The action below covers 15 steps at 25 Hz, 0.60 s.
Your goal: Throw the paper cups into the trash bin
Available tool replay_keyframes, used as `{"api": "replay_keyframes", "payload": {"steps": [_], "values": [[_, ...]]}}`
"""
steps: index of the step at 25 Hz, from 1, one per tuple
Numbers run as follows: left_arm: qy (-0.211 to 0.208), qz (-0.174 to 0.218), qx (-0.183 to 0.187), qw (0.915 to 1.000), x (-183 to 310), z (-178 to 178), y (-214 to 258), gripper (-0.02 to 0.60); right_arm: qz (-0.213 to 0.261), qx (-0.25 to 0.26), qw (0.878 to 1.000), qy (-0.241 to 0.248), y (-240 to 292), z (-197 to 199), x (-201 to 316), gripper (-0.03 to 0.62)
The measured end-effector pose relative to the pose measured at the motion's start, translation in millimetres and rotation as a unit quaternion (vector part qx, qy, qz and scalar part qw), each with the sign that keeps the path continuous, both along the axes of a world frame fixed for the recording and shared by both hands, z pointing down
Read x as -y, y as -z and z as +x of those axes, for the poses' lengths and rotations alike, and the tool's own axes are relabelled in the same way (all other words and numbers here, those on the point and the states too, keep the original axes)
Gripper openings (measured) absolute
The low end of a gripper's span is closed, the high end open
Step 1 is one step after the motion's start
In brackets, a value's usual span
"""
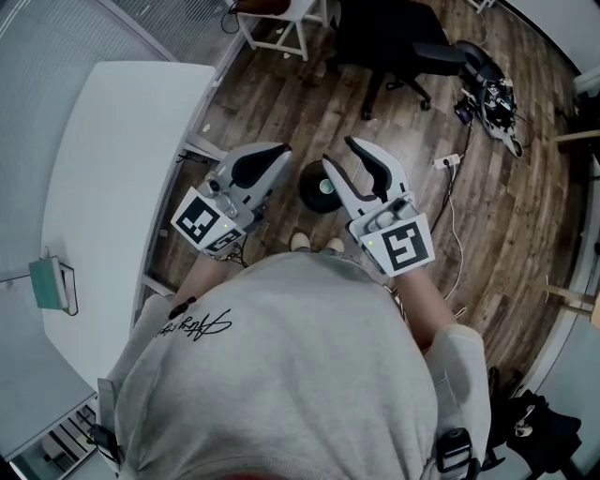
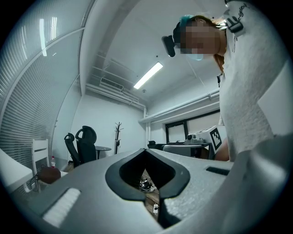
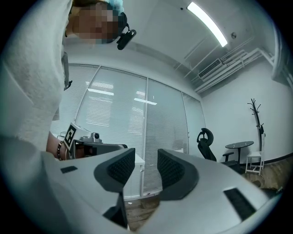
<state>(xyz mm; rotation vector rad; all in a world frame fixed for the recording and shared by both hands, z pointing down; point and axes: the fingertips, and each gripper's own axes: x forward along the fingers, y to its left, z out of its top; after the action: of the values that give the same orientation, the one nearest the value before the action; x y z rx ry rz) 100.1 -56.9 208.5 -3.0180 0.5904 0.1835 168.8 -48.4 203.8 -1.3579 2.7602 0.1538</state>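
trash bin partly hidden behind right hand-held gripper; inside too small to tell

The trash bin stood on the floor just ahead of the person's feet, below and between the left gripper and the right gripper. The worktop ran along the left, with a small holder near its left edge. Beyond the bin stood an office chair, with a small table to its left. A power strip lay on the floor to the bin's right.
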Motion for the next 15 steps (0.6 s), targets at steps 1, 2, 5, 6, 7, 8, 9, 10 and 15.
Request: {"api": "replay_keyframes", "payload": {"steps": [1, 2, 5, 6, 7, 8, 9, 10, 15], "values": [[0.000, 0.001, -0.001, 1.0000, -0.2, -0.2, 1.2, 0.004, 0.001, 0.002, 1.000, 0.000, 0.8, -0.4, -0.5, 0.155], [0.000, 0.003, -0.002, 1.0000, -0.3, -0.3, 2.5, 0.003, 0.002, 0.004, 1.000, 0.000, 1.9, -0.6, -1.0, 0.149], [0.001, 0.005, -0.005, 1.0000, -0.8, -1.1, 5.5, 0.005, 0.002, 0.008, 1.000, -0.003, 4.3, -0.3, -2.7, 0.134], [0.001, 0.005, -0.006, 1.0000, -1.0, -1.6, 6.3, 0.005, 0.004, 0.009, 1.000, -0.005, 5.7, 0.1, -2.9, 0.127], [0.001, 0.006, -0.006, 1.0000, -1.3, -2.1, 7.0, 0.005, 0.010, 0.010, 1.000, -0.007, 8.0, 0.7, -2.8, 0.118], [0.001, 0.006, -0.007, 1.0000, -1.7, -2.5, 7.4, 0.005, 0.016, 0.012, 1.000, -0.009, 10.4, 1.4, -2.7, 0.106], [0.002, 0.006, -0.008, 0.9999, -2.0, -2.7, 7.5, 0.005, 0.019, 0.013, 1.000, -0.011, 11.6, 2.1, -3.0, 0.093], [0.002, 0.006, -0.009, 0.9999, -2.1, -2.8, 7.5, 0.005, 0.020, 0.014, 1.000, -0.013, 12.0, 2.7, -3.2, 0.083], [0.001, 0.007, -0.009, 0.9999, -3.5, -0.6, 9.7, 0.005, 0.028, 0.016, 0.999, -0.020, 15.5, 6.6, -3.9, 0.054]]}}
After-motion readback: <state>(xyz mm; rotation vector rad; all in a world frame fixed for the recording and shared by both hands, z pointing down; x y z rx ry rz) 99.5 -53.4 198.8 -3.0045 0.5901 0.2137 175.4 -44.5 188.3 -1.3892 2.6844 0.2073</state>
